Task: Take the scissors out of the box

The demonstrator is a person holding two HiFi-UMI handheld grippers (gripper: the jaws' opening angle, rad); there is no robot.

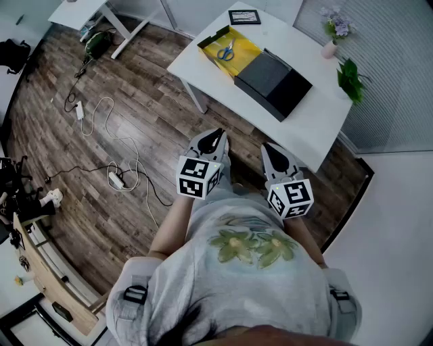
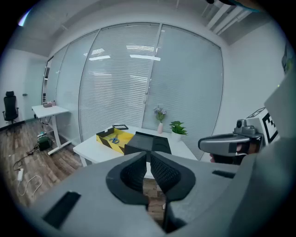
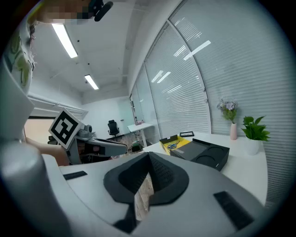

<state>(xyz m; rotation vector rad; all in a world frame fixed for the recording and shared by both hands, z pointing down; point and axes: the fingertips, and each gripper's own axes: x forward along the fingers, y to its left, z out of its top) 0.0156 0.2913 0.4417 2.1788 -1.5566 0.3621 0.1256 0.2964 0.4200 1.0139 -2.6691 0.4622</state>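
the scissors (image 1: 226, 50), one pair with blue loop handles, are lying inside the yellow cardboard box (image 1: 247, 46) at the left end of the smooth white table (image 1: 318, 118); their blades are looking too small to make out. the box is showing black stripes on its low walls. one matte black rectangular tray (image 1: 274, 82) with two round recesses is touching its side. one flat black frame (image 1: 243, 17) is sitting at the far corner. one slim vase of pale flowers (image 1: 329, 46) and one leafy potted plant (image 1: 350, 78) are standing along the right edge. the left gripper (image 1: 215, 137) and the right gripper (image 1: 271, 151) are hanging side by side over the wood-plank floor (image 1: 149, 101), well apart from the table. each one's ribbed dark pads are pressing together on nothing. the person's hands are staying hidden beneath the two marker cubes.
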